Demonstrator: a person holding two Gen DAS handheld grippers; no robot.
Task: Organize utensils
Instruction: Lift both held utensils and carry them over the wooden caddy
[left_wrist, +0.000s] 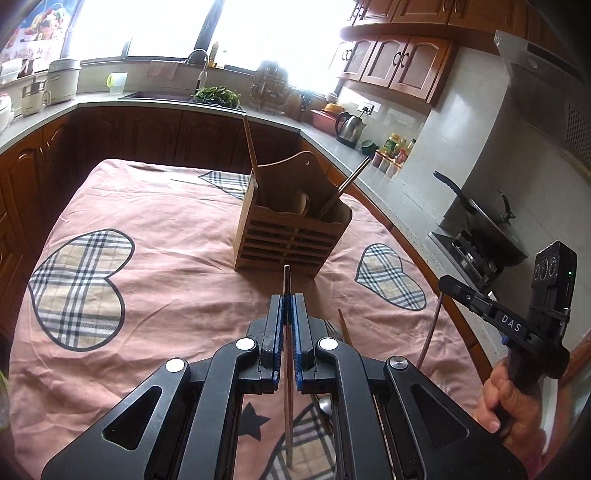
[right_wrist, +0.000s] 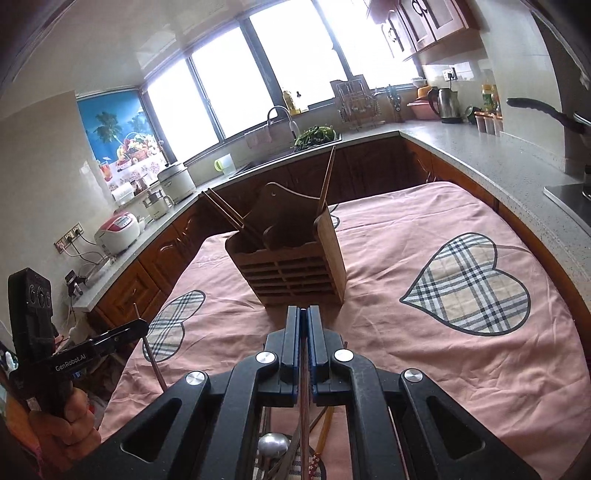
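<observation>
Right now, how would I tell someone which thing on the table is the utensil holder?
Find the table under the pink cloth with plaid hearts. Near its middle stands the wooden utensil holder, a brown box with a slatted front and a tall curved back. It is the only upright thing there, with chopsticks sticking out of its top.

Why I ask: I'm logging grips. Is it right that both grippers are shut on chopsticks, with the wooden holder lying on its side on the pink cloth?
Not quite. The wooden holder stands upright on the pink cloth, as the left wrist view shows. The left gripper and right gripper are each shut on a chopstick.
</observation>
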